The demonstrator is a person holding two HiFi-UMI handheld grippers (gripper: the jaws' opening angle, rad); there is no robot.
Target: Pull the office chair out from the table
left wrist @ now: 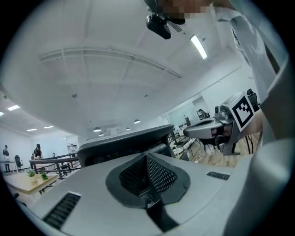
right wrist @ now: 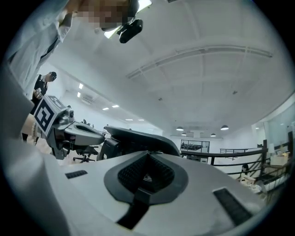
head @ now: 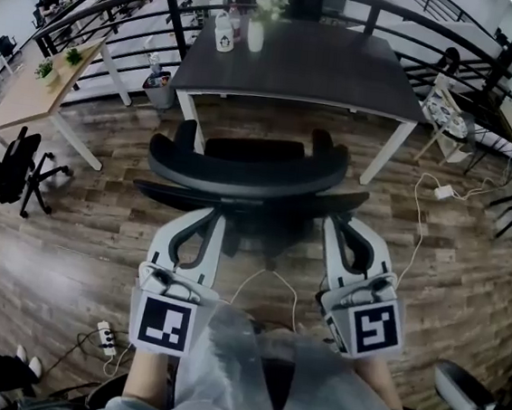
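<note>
Chair (head: 246,167) sits at the table (head: 298,67), back towards the person, armrests up near the table's front edge, so nothing is pulled out yet. Left gripper (head: 210,213) and right gripper (head: 336,223) are level at the backrest, one on each side. Both are clenched with nothing between the pads, and the gripper views show the chair back just past the tips, not in them. In the head view the tips overlap the lower bar (head: 247,199); can't tell if they touch it. Handling guess: an office chair is fairly heavy, but it should roll easily on the wood floor (head: 99,229) if it has castors (base hidden). The back frame looks stiff and the mesh will give, so grab frame, not mesh. The seat probably swivels, so a one-sided pull would just spin it. Best hold is the top rail (head: 241,175) or the lower bar, symmetric left and right, jaws opened first and then closed on the edge. Pull straight back and evenly. The plastic rail may be slick, so a hooking grip beats a pinch. Watch the white cable (head: 271,278) on the floor behind the chair; wheels could snag it.
</note>
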